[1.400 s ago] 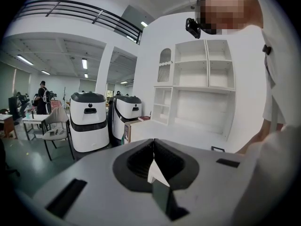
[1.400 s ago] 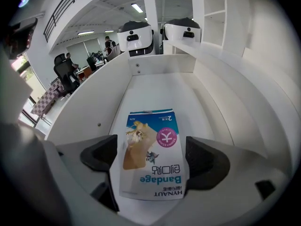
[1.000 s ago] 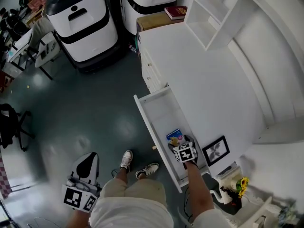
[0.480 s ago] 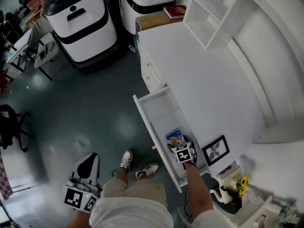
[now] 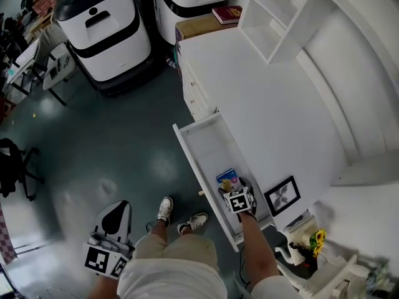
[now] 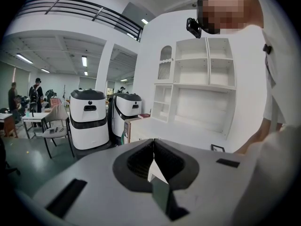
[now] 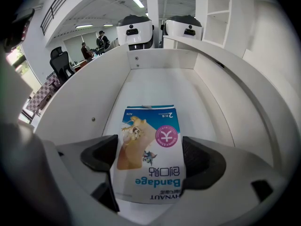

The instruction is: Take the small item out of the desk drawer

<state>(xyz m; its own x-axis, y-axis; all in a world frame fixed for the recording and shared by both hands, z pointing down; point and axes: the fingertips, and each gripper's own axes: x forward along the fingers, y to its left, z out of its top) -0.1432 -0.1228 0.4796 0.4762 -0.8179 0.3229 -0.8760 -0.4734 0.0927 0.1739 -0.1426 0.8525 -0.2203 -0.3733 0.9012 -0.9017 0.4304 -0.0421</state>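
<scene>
Bandage packet (image 7: 149, 154) in drawer (image 5: 209, 151), between right tool (image 7: 150, 160) jaws, frame (image 5: 282, 195) on desk (image 5: 262, 98)

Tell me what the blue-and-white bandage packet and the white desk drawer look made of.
Blue-and-white bandage packet: printed paper or thin card, slightly glossy, with flat, crisp edges. White desk drawer: painted or laminated board, probably wood-based, with smooth matte walls and small fixings showing.

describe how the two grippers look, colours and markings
Both the left gripper and the right gripper have pale grey bodies with black, wedge-shaped pads. Each carries a white cube printed with black square markers. The person wears a white short-sleeved top.
</scene>
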